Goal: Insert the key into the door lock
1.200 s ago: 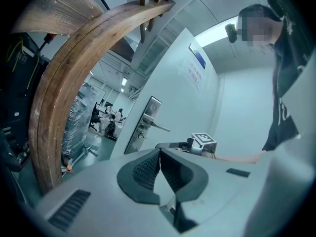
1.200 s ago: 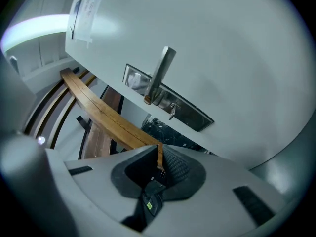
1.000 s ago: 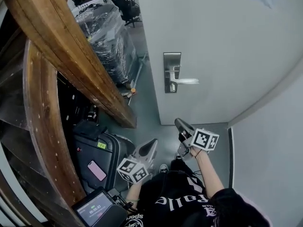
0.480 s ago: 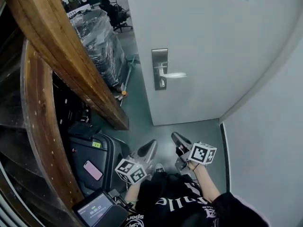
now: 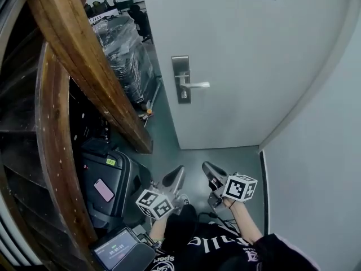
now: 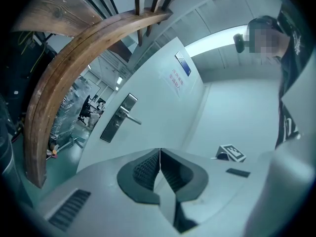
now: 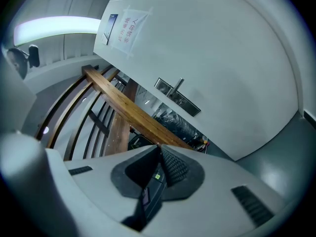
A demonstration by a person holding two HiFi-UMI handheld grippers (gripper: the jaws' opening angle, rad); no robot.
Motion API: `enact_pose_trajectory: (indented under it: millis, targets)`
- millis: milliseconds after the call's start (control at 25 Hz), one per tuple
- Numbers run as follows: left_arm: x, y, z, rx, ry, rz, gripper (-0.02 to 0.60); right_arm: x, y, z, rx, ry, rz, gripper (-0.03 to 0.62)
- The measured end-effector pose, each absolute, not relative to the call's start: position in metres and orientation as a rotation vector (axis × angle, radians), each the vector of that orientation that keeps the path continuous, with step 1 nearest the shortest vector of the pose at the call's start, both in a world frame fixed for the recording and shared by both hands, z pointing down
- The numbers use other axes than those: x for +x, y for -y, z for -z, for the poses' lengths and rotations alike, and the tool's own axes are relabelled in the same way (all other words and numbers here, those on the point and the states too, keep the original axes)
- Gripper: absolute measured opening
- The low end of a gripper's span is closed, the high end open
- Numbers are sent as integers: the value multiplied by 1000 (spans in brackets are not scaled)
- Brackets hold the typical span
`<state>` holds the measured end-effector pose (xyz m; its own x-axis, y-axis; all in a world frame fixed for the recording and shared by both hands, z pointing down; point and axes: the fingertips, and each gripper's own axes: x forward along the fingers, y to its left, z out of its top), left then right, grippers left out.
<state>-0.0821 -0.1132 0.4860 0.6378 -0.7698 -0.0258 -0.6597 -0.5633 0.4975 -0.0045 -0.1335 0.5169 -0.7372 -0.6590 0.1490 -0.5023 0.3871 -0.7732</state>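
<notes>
The white door (image 5: 242, 49) stands ahead with its steel lock plate (image 5: 180, 78) and lever handle (image 5: 196, 85) near its left edge. My left gripper (image 5: 180, 170) and right gripper (image 5: 206, 166) are held low near my body, well short of the door and apart from the lock. In the left gripper view, the left gripper (image 6: 159, 152) has its pads pressed together with nothing between them, and the lock plate (image 6: 117, 119) lies far off. The right gripper (image 7: 159, 147) is also shut at the tips, the lock plate (image 7: 180, 99) distant. No key shows in any view.
A curved wooden stair rail (image 5: 84, 66) runs along the left. Below it lies a black suitcase (image 5: 113, 176) with a pink phone (image 5: 104, 189). A wrapped pallet (image 5: 125, 47) stands by the door's left edge. A plain wall (image 5: 316, 162) closes the right. A small screen (image 5: 115, 247) sits bottom left.
The head view has shifted: the lock plate now sits further left and higher in view. Both grippers stay low by the body, shut.
</notes>
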Motion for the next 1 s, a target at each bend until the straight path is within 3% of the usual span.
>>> enact_pose_trajectory:
  millis: [400,1000]
  targets:
    - [-8,-15,-521,2303,1186,257,8,65,24,-545,-1008,-2516,1376,34]
    - [-21,-91,-514,2299,1279,256,8,55,-63,-537,-870,-2577,1386,34]
